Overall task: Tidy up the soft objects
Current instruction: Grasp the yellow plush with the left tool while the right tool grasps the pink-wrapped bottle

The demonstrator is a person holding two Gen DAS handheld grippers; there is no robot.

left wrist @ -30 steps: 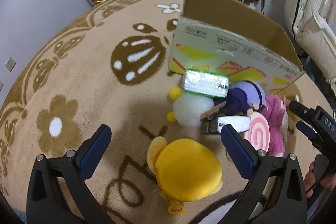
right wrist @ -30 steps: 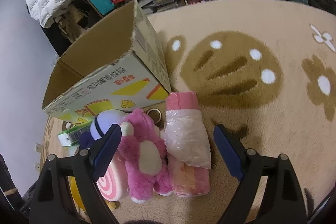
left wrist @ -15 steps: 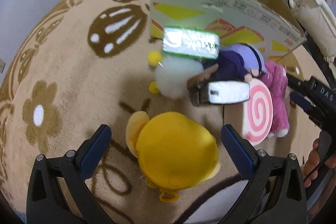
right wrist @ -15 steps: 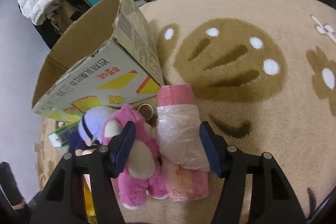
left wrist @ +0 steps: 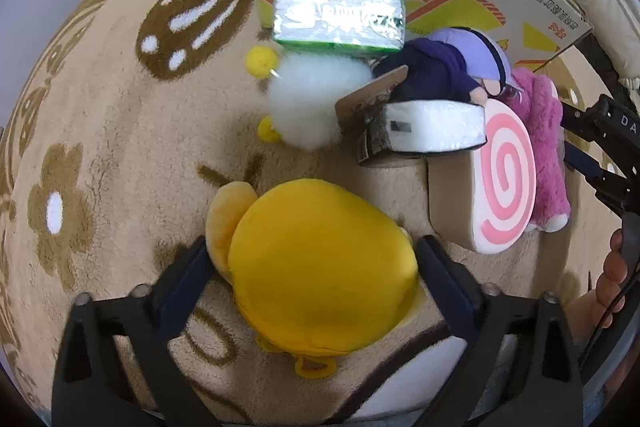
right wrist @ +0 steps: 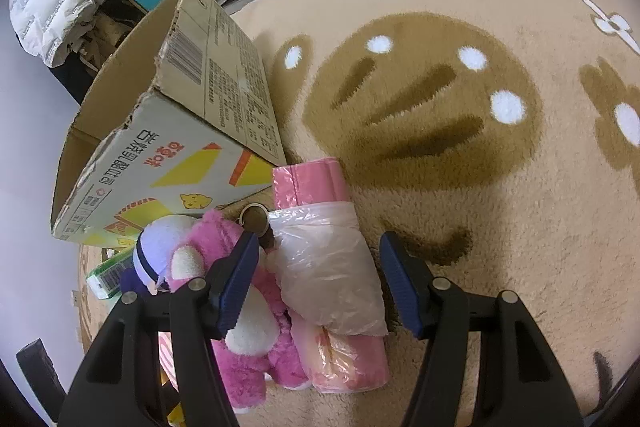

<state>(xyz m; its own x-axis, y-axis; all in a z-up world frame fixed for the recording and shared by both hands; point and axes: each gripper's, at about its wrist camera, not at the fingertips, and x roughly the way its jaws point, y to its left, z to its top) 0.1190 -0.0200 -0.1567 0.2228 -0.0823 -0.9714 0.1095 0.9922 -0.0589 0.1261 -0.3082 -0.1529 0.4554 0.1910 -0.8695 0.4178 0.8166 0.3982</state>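
Note:
My left gripper (left wrist: 316, 283) is open, its fingers either side of a yellow plush (left wrist: 320, 263) on the rug. Beyond it lie a white fluffy toy (left wrist: 308, 103), a purple doll (left wrist: 444, 71), a pink swirl cushion (left wrist: 504, 183) and a pink bear (left wrist: 544, 131). My right gripper (right wrist: 320, 283) is open, lowered around a pink roll in a clear bag (right wrist: 328, 267). The pink bear (right wrist: 248, 311) and the purple doll (right wrist: 156, 247) lie to its left. An open cardboard box (right wrist: 160, 131) stands behind them.
Two wrapped tissue packs (left wrist: 340, 15) lie among the toys. A tape ring (right wrist: 254, 217) sits by the box corner. Shelves with bags and a white jacket (right wrist: 48, 11) stand behind the box. The flowered beige rug (right wrist: 480, 187) stretches right.
My left gripper moved forward and down, so the yellow plush now sits between its fingers. My right gripper narrowed and lowered around the pink bagged roll.

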